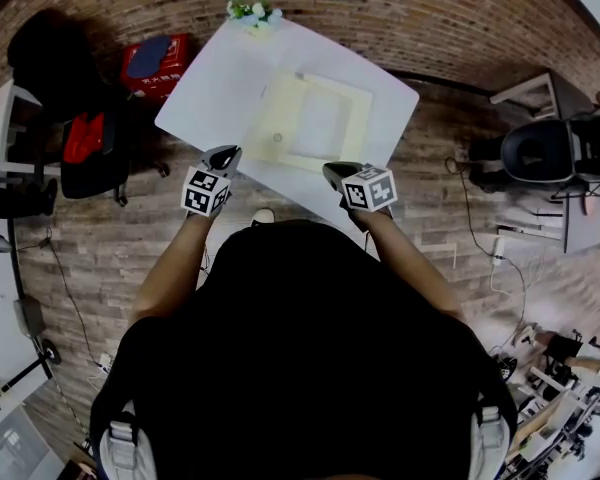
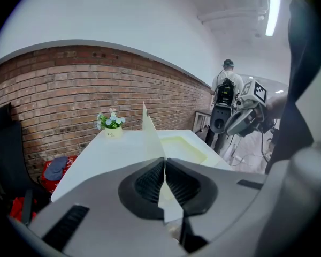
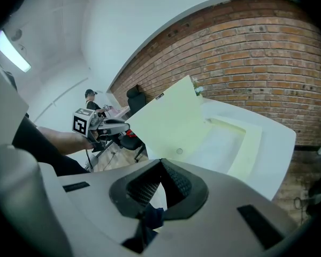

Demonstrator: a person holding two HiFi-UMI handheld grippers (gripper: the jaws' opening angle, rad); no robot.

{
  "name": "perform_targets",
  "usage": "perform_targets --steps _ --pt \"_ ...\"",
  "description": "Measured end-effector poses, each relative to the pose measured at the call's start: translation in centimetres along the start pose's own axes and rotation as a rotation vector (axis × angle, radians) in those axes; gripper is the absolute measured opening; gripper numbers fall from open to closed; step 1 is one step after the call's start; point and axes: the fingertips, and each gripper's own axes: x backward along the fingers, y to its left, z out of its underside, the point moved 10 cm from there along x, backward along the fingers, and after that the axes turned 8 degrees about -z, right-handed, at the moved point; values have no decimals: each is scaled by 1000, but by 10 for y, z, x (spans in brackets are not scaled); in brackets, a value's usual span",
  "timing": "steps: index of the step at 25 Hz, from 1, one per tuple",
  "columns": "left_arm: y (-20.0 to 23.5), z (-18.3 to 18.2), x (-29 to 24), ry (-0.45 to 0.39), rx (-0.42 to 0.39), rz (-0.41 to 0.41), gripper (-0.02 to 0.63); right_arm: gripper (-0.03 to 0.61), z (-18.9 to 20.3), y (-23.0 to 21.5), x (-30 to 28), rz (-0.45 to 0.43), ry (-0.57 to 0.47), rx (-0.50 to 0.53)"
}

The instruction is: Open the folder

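Two grippers were held at the near edge of a white table (image 1: 205, 98). A pale yellow folder (image 1: 320, 123) was laid around the middle of the table, reaching almost to that near edge. The left gripper (image 1: 223, 158) was clamped on the folder's cover (image 2: 150, 138). This thin sheet was pinched between the closed jaws and raised off the tray-like base (image 2: 187, 143), so that it stood tilted on its edge. The right gripper (image 1: 335, 173) was positioned at the folder's near right corner. Its jaws were drawn together at the tips, and nothing could be made out plainly between them. A small pot of flowers (image 1: 252, 10) was set at the far corner of the table. A red bag (image 1: 152, 66) was seen on the floor beyond the table's left edge.
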Motion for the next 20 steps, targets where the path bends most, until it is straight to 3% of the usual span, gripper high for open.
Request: perform_targets --steps 20 --pt "38 22 7 26 102 -35 15 23 -18 3 -17 16 11 -2"
